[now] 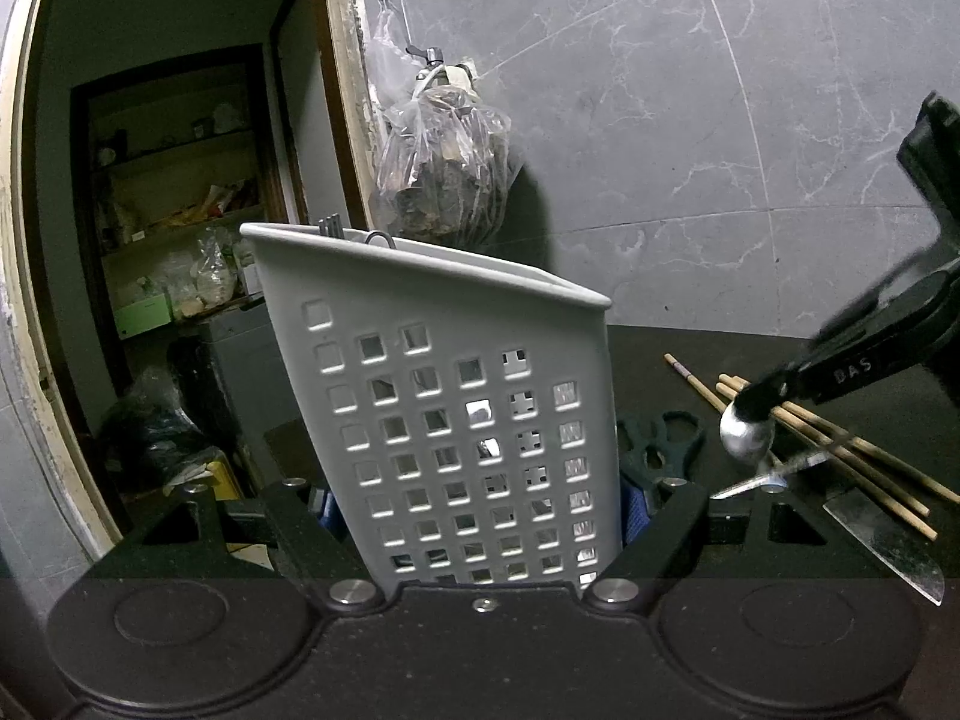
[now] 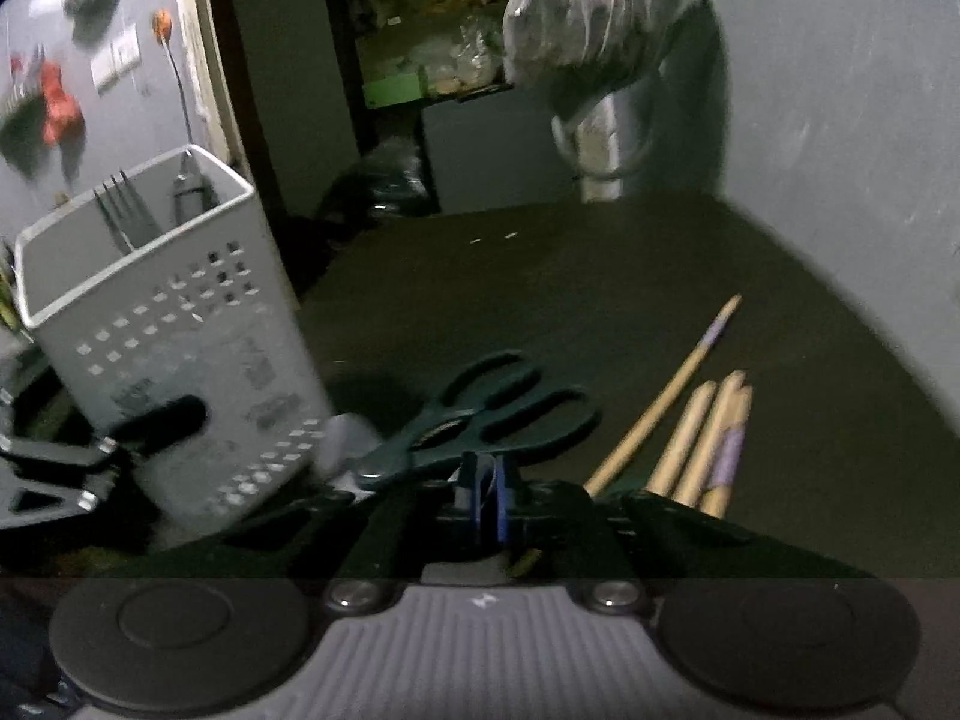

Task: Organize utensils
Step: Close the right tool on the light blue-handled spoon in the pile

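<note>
My left gripper (image 1: pixel 480 510) is clamping the caddy (image 1: pixel 444 396) (a fork (image 2: pixel 123 210) inside) on the counter (image 2: pixel 540 276); my right gripper (image 2: pixel 487 501) is pinching a spoon (image 1: pixel 747 435) beside scissors (image 2: pixel 480 414), chopsticks (image 2: pixel 702 438) and a knife (image 1: pixel 882 540).

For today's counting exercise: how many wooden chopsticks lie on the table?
4 chopsticks: one lies alone on the dark table, three are bunched just right of it. Others may be hidden.
</note>
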